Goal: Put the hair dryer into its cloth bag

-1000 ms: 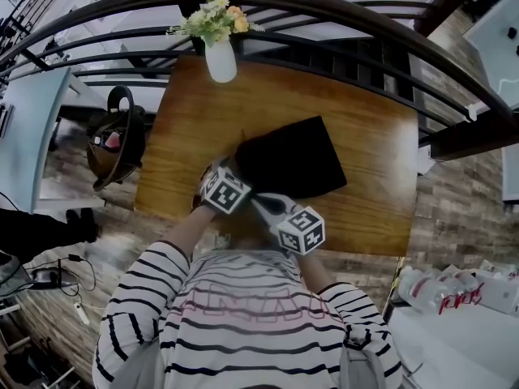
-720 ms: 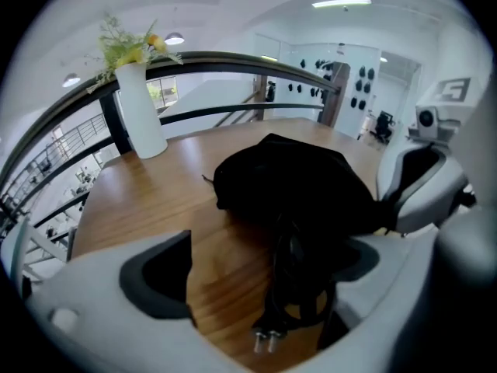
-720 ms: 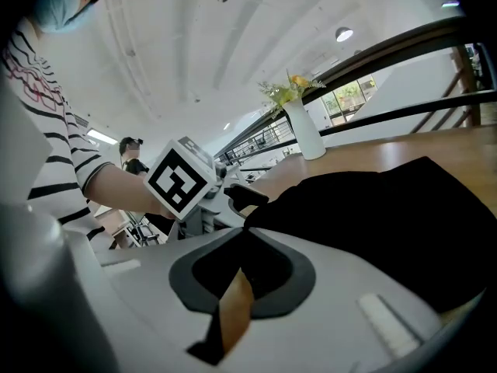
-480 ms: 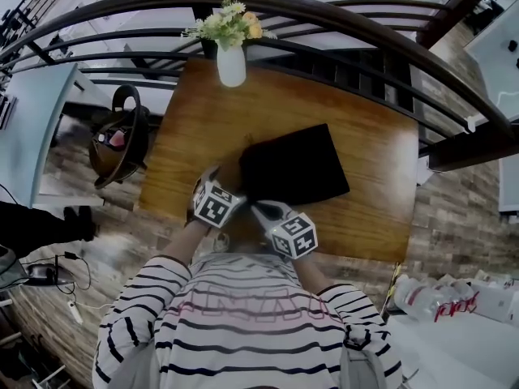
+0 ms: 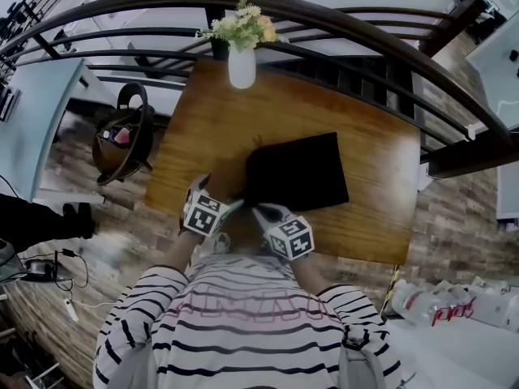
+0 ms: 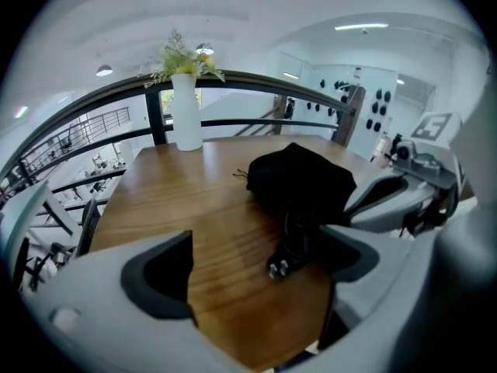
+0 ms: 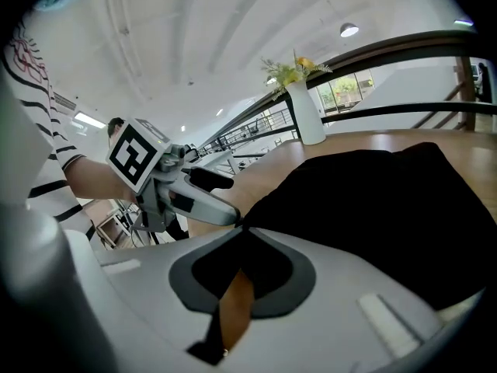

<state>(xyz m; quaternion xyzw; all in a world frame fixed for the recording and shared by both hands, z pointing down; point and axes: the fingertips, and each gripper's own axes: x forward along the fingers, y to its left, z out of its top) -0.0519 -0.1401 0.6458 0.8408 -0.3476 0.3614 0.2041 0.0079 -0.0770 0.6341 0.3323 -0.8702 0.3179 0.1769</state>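
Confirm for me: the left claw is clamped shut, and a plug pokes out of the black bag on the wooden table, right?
Not quite. The left claw is open, its jaws wide apart and pressing on nothing, as the left gripper view shows. The plug does poke out of the black bag on the wooden table.

The black cloth bag [image 5: 296,171] lies lumpy on the wood, its near corner pinched in the right gripper's [image 7: 241,225] closed tips. A black cord [image 6: 299,235] with a two-pin plug [image 6: 278,268] trails from it, untouched between the left gripper's [image 6: 258,247] parted jaws.
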